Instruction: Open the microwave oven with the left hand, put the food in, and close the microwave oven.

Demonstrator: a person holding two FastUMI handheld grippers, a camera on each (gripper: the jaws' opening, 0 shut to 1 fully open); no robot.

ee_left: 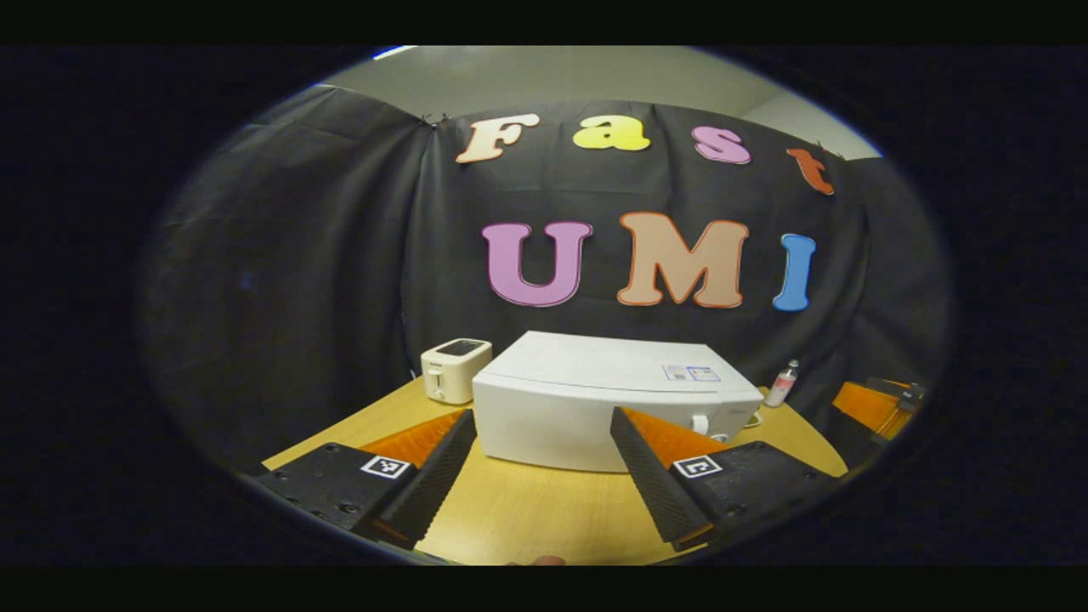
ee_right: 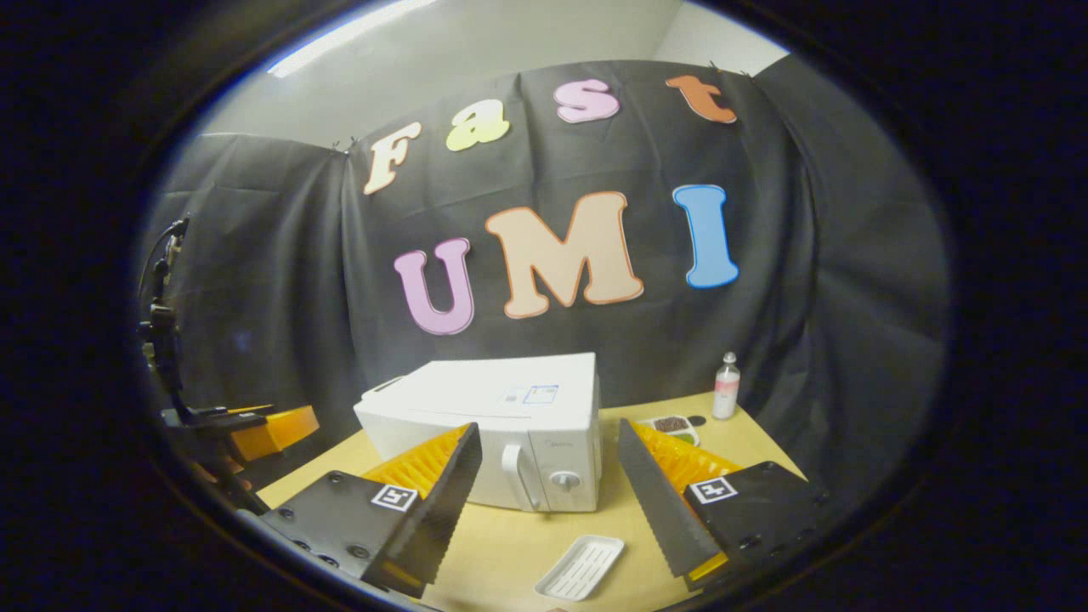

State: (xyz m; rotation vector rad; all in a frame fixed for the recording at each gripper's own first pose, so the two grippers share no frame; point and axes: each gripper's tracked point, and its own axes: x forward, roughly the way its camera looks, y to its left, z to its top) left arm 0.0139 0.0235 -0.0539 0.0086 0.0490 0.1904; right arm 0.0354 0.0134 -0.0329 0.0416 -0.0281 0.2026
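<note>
We hold left gripper (ee_left: 540, 476) spread, empty; microwave (ee_left: 595, 399) shut, ahead. Right gripper (ee_right: 548, 497) spread, empty; tray (ee_right: 580, 566) between its fingers, microwave beyond.

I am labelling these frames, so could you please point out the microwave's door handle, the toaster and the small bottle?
door handle (ee_right: 513, 476), right gripper view, middle of the upright bar.
toaster (ee_left: 455, 371), left gripper view, front face.
bottle (ee_right: 726, 389), right gripper view, its body.
</note>
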